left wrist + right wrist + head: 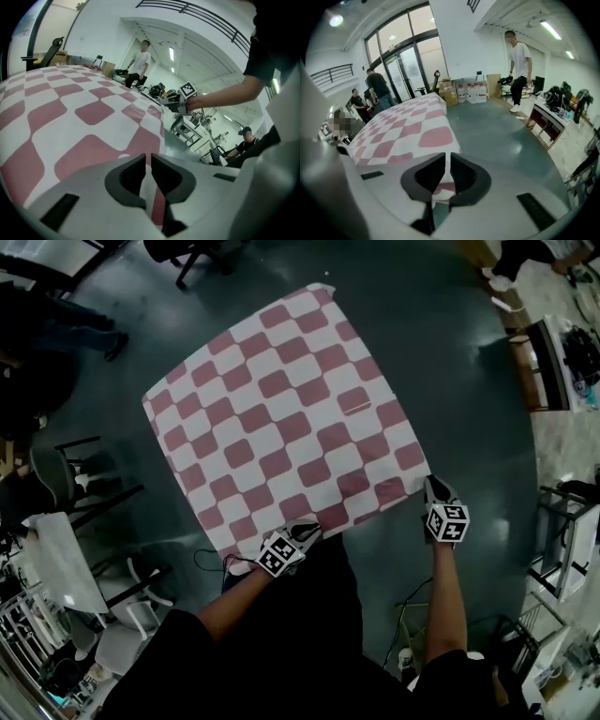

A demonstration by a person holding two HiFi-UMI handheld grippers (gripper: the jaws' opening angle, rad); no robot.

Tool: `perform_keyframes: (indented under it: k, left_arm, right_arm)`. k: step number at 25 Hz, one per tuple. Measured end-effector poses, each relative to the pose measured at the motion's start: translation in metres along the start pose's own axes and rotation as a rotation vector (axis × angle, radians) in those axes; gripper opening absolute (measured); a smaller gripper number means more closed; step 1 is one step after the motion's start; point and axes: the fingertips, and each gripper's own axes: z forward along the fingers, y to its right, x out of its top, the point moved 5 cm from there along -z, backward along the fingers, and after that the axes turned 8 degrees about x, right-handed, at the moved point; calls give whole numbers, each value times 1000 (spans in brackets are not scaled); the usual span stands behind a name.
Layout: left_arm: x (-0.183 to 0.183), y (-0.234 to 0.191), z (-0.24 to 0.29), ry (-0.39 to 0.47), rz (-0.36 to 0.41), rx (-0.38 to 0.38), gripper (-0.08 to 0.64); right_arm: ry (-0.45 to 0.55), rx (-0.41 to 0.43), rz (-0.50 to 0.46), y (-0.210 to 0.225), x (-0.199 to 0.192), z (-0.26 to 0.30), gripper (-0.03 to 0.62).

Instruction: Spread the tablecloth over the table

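A red-and-white checked tablecloth (281, 409) lies flat over the table and covers it fully. My left gripper (305, 532) is at the cloth's near edge, its jaws shut on the hem; in the left gripper view the cloth (70, 103) runs away from the closed left gripper (149, 161). My right gripper (431, 486) is at the near right corner. In the right gripper view the right gripper (448, 161) has that corner of the cloth (408, 126) pinched between its pads. The right gripper (176, 102) also shows across the cloth in the left gripper view.
Dark chairs (56, 474) and a white table (61, 559) stand at the left, a desk (553, 362) at the right. A person (518, 61) stands beyond the table's right side on the green floor (497, 131). Boxes and water jugs (473, 91) line the far wall.
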Motion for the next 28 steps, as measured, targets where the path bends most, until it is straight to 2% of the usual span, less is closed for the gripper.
perform_keyframes:
  k: [3, 8, 12, 15, 18, 20, 24, 28]
  left_arm:
    - [-3, 4, 1, -23, 50, -15, 31]
    - [-3, 5, 4, -42, 72, -34, 31]
    - [-3, 7, 4, -48, 64, -22, 31]
    - [-3, 4, 3, -44, 68, -8, 31]
    - [-1, 4, 3, -25, 45, -18, 31]
    - [4, 6, 1, -1, 26, -33, 31]
    - [26, 9, -12, 95, -7, -58, 31]
    - [56, 4, -44, 239, -12, -35, 29]
  right_arm:
    - [-21, -52, -44, -8, -21, 2, 37]
    - [-21, -76, -66, 4, -14, 6, 20]
    - [6, -146, 15, 19, -18, -10, 26]
    - [43, -144, 88, 28, -29, -20, 26]
    - [38, -154, 118, 31, -41, -23, 26]
    - [72, -177, 127, 29, -36, -27, 26]
    - [189, -159, 97, -14, -4, -32, 26]
    - [276, -38, 90, -102, 22, -30, 25]
